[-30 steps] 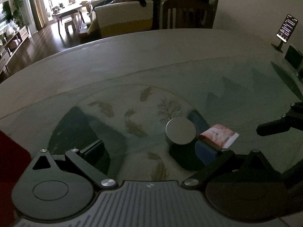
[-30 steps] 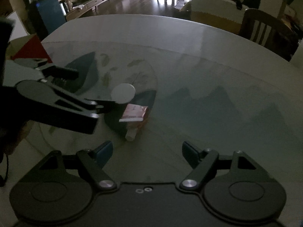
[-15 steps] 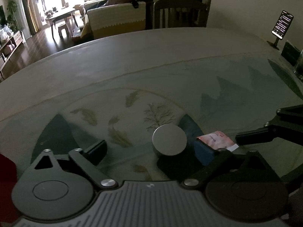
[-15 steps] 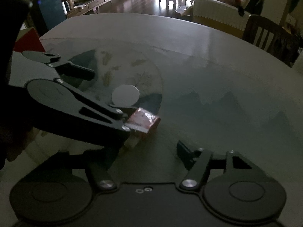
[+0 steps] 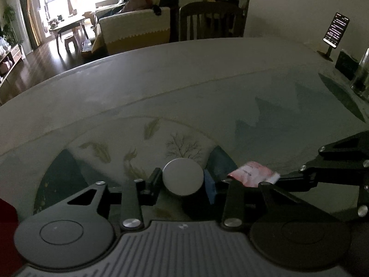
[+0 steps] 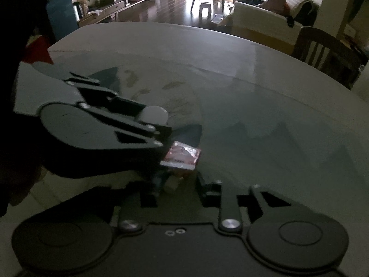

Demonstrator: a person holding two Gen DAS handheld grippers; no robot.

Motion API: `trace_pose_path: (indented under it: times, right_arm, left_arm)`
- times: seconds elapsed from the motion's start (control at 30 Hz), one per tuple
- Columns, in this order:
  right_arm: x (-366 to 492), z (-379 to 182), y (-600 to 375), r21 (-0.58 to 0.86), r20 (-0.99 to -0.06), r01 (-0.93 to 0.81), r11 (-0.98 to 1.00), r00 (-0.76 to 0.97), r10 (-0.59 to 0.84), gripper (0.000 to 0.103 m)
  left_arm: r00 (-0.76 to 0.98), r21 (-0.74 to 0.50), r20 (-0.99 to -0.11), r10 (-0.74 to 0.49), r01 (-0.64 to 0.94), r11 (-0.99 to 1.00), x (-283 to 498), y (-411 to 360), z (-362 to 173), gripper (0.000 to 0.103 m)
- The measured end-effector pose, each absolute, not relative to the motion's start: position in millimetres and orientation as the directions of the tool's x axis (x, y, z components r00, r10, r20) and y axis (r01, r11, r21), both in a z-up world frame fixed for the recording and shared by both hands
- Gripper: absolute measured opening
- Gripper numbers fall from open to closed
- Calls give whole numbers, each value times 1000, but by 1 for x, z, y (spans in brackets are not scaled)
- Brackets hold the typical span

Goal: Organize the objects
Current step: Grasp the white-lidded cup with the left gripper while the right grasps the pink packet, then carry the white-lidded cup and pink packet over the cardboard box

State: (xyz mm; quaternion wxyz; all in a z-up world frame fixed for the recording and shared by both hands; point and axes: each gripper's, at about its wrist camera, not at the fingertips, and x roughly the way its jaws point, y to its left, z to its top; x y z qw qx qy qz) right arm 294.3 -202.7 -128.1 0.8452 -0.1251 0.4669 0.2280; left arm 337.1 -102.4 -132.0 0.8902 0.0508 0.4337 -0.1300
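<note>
A small round container with a flat pale lid point(image 5: 183, 175) stands on the glass-topped table point(image 5: 161, 80). My left gripper point(image 5: 182, 183) is shut on it, one finger on each side. A red-and-white packet point(image 5: 253, 174) lies tilted just to the right of the container, against the left gripper's blue pad. In the right wrist view the packet point(image 6: 182, 154) sits at the tips of my right gripper point(image 6: 177, 184), whose jaws have narrowed to the packet's width and hold its near end. The container lid point(image 6: 154, 115) shows behind the left gripper's fingers. The view is dim and blurred.
A phone on a stand point(image 5: 335, 30), a dark box point(image 5: 347, 63) and a glass point(image 5: 362, 78) stand at the table's far right. A wooden chair point(image 5: 211, 20) is behind the far edge. Something red point(image 5: 7, 219) is at the near left.
My left gripper went from open around the container to shut on it. The right gripper moved in toward the packet and narrowed its jaws from wide open onto it.
</note>
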Motion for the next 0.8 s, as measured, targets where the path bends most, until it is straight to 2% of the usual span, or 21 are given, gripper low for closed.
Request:
trace_pose_path:
  times: [0.03,0.3,0.8]
  right_arm:
    - [295,-128,-204,2,-846,-498,867,461,267,18]
    - [292,-124,-211,21,-841,-469,883,469,269,18]
    - [241,-72,-216,55,-805,-505,861,489,337,18]
  left_arm:
    - [588,-24,-787,-186,273,962,336,-100,-130,38]
    - [582,-32,-795,-169,238,971,322,-92,-121,38]
    - [590,-104,-786,-184,167,981,260,-58,-78,38]
